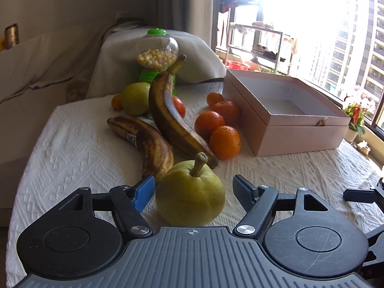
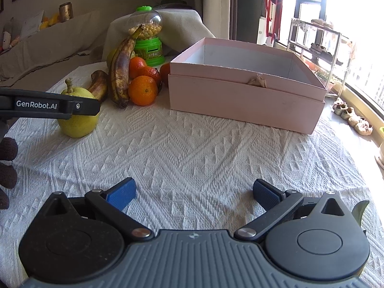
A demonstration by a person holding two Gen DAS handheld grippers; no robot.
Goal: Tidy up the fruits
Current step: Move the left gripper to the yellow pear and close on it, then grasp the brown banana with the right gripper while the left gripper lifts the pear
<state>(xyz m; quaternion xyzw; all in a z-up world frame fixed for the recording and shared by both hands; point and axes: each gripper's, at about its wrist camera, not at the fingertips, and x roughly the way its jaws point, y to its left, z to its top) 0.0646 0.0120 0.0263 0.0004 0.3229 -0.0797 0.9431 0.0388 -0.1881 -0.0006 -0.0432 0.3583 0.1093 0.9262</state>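
Note:
A yellow-green pear [image 1: 190, 195] stands on the white tablecloth between the open jaws of my left gripper [image 1: 194, 192]; the pads do not touch it. It also shows in the right wrist view [image 2: 78, 122], partly behind the left gripper's finger [image 2: 48, 106]. Behind it lie two brown-spotted bananas [image 1: 172, 115] [image 1: 146, 141], several oranges [image 1: 224, 141] and a second pear [image 1: 135, 98]. An empty pink box [image 1: 288, 129] [image 2: 244, 98] sits to the right. My right gripper [image 2: 193, 192] is open and empty above bare cloth.
A green candy dispenser [image 1: 157, 55] [image 2: 146, 36] stands behind the fruit. A cloth-covered seat back [image 1: 144, 45] is beyond the table. A window and a shelf rack [image 2: 319, 40] are at the right. The table edge falls off at the left and right.

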